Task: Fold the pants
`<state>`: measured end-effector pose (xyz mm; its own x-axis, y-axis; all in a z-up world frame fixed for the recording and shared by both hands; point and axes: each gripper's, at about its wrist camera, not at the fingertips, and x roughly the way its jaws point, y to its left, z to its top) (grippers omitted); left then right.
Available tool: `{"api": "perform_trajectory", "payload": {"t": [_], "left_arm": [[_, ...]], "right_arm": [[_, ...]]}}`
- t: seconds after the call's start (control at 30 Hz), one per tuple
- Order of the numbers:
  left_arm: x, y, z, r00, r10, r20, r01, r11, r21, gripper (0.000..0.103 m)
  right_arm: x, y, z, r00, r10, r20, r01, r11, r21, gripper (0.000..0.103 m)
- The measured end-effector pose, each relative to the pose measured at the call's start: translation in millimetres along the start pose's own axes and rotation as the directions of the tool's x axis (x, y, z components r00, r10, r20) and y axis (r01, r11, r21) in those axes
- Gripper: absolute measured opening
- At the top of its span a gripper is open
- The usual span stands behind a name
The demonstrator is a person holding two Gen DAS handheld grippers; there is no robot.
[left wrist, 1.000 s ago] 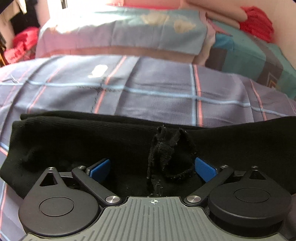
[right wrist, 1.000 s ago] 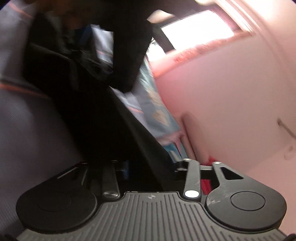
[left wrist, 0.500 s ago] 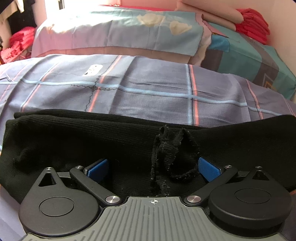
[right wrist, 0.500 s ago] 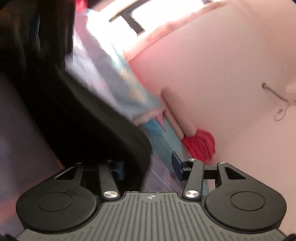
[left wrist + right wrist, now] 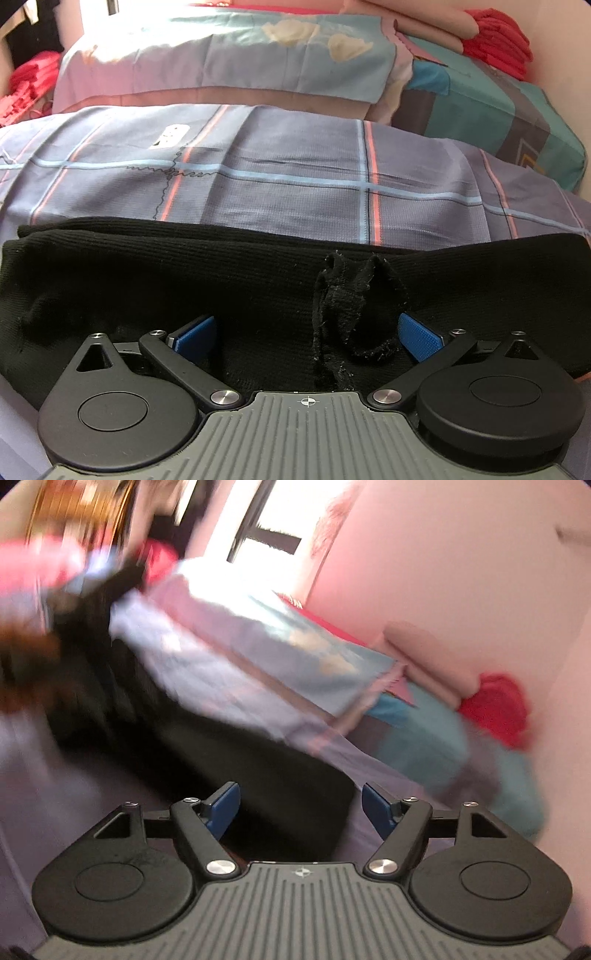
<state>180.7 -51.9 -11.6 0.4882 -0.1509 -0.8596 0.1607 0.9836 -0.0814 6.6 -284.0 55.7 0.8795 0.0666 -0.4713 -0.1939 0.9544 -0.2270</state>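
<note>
Your pants (image 5: 258, 288) lie as a long black band across the checked bedsheet (image 5: 295, 177), just in front of your left gripper (image 5: 306, 332), which stands wide and holds nothing. Your right gripper (image 5: 301, 805) is opening, nothing pinched. The loose drawstring (image 5: 343, 325) could snag a pad and drag the fold askew.

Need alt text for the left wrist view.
Black pants lie folded in a long band across a plaid bedsheet. The left hand-held gripper hovers open over them, a frayed cloth loop between its blue pads.
</note>
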Motion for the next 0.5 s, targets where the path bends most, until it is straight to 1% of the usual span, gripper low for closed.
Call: {"api": "perform_trajectory", "payload": {"t": [0.03,0.07,0.1,0.13,0.17,0.2,0.23,0.3,0.43,0.47,0.5], "left_arm": [[0,0,0,1.0,0.0,0.001,0.0,1.0,0.001,0.103],[0,0,0,1.0,-0.001,0.002,0.001,1.0,0.001,0.103],[0,0,0,1.0,-0.002,0.002,0.002,1.0,0.0,0.103],[0,0,0,1.0,-0.002,0.003,0.002,1.0,0.001,0.103],[0,1,-1,1.0,-0.003,0.002,0.003,1.0,0.002,0.103],[0,1,0,1.0,-0.006,-0.001,0.006,1.0,0.003,0.103],[0,2,0,1.0,-0.008,-0.006,0.009,1.0,0.004,0.103],[0,4,2,1.0,-0.019,-0.016,0.019,1.0,0.007,0.103],[0,6,3,0.999,-0.03,-0.031,0.03,0.999,0.011,0.103],[0,6,3,0.999,-0.031,-0.035,0.031,0.999,0.012,0.103],[-1,7,4,0.999,-0.033,-0.041,0.033,0.999,0.009,0.103]], "right_arm": [[8,-7,6,1.0,0.012,-0.004,-0.012,0.998,0.058,0.062],[22,-14,11,0.998,0.048,-0.034,-0.044,0.994,0.1,0.05],[37,-20,11,0.996,0.063,-0.056,-0.053,0.986,0.158,0.046],[52,-26,5,0.992,0.071,-0.101,-0.05,0.978,0.204,0.047],[79,-34,1,0.978,0.072,-0.196,-0.026,0.974,0.225,0.047],[96,-31,-5,0.952,0.067,-0.297,-0.003,0.978,0.211,0.047],[95,-26,-7,0.956,0.056,-0.286,-0.003,0.983,0.184,0.047],[88,-22,2,0.964,0.035,-0.262,0.002,0.99,0.139,0.047],[75,-19,19,0.982,0.043,-0.182,-0.016,0.989,0.145,0.049],[73,-15,20,0.984,0.039,-0.171,-0.016,0.99,0.138,0.05],[79,-12,19,0.984,0.042,-0.171,-0.02,0.991,0.131,0.056]]}}
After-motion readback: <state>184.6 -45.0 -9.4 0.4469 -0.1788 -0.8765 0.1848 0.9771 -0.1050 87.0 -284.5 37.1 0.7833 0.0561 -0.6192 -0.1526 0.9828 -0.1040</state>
